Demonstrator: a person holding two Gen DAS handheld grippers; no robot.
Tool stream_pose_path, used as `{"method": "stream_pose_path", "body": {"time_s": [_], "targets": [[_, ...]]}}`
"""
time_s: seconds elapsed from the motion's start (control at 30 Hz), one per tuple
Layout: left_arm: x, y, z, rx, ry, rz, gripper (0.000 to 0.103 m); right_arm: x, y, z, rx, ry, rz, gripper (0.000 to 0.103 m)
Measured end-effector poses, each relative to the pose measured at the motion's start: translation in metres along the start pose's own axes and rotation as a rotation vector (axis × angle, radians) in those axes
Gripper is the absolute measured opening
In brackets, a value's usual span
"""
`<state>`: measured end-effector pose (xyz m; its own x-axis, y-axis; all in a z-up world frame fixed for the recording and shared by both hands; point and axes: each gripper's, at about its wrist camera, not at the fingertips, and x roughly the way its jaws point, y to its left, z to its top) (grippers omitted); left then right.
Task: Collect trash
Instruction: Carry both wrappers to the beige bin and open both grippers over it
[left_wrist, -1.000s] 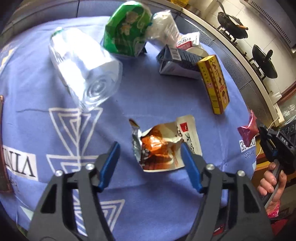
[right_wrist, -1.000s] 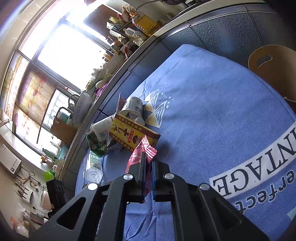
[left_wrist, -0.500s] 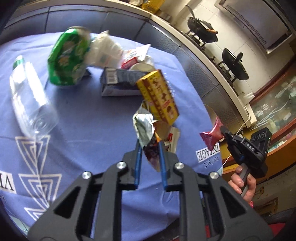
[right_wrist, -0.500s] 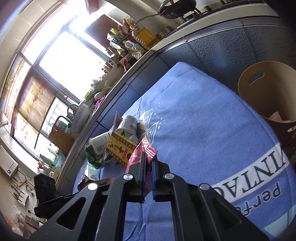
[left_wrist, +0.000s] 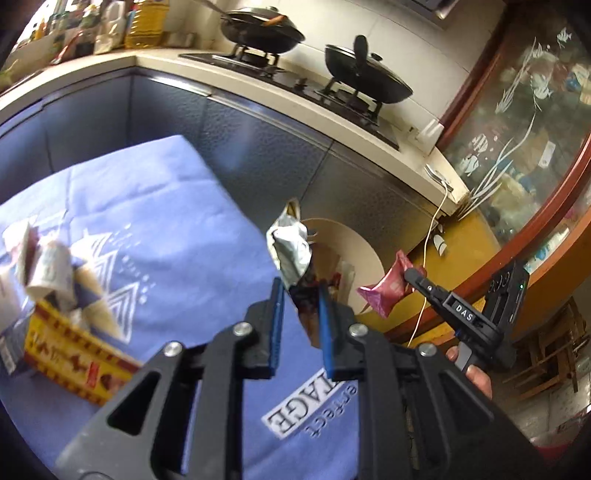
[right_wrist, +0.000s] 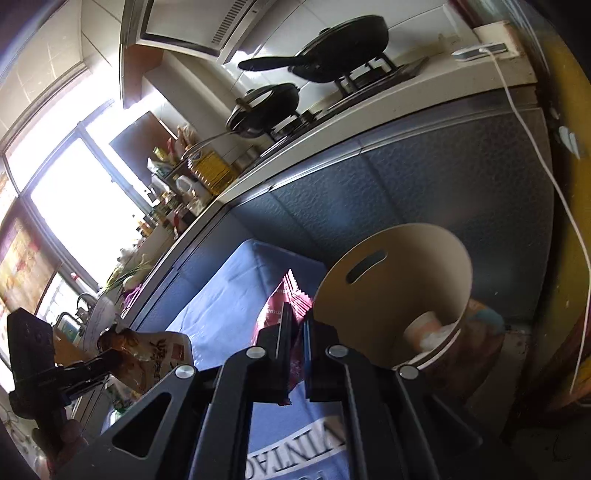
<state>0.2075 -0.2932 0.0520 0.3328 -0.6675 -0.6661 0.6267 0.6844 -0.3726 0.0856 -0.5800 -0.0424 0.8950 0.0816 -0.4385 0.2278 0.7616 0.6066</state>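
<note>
A blue cloth (left_wrist: 177, 229) covers the table; its far edge meets grey cabinet fronts, and its right-hand corner ends just beside a round tan bin (right_wrist: 399, 295) on the floor. In the right wrist view the bin's open mouth fills the centre right, with pale litter at its bottom and clear space above its rim.

The left gripper (left_wrist: 300, 295), lower centre of its view, is clamped on a crumpled snack wrapper (left_wrist: 291, 251), silver inside, orange and white printed outside, lifted off the cloth over the table's corner. A second ago this wrapper lay flat on the cloth between wide jaws; they have just been closing onto it.

The right gripper (right_wrist: 295, 325) is tightly closed on a pink foil packet (right_wrist: 284, 299) with a zigzag edge, as before, now beside the bin's rim.

A yellow carton (left_wrist: 74, 354) and other litter remain at the lower left of the left view.
</note>
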Motion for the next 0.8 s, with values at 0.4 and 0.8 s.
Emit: {"method": "stream_pose_path", "body": {"time_s": [0.4, 0.8], "targets": [[0.162, -0.051, 0.039, 0.108, 0.173, 0.084, 0.018, 0.061, -0.066, 0.009, -0.005, 0.096, -0.125, 0.006], [0.163, -0.042, 0.019, 0.072, 0.195, 0.117, 0.051, 0.061, -0.069, 0.003, 0.046, 0.052, -0.136, 0.068]]}}
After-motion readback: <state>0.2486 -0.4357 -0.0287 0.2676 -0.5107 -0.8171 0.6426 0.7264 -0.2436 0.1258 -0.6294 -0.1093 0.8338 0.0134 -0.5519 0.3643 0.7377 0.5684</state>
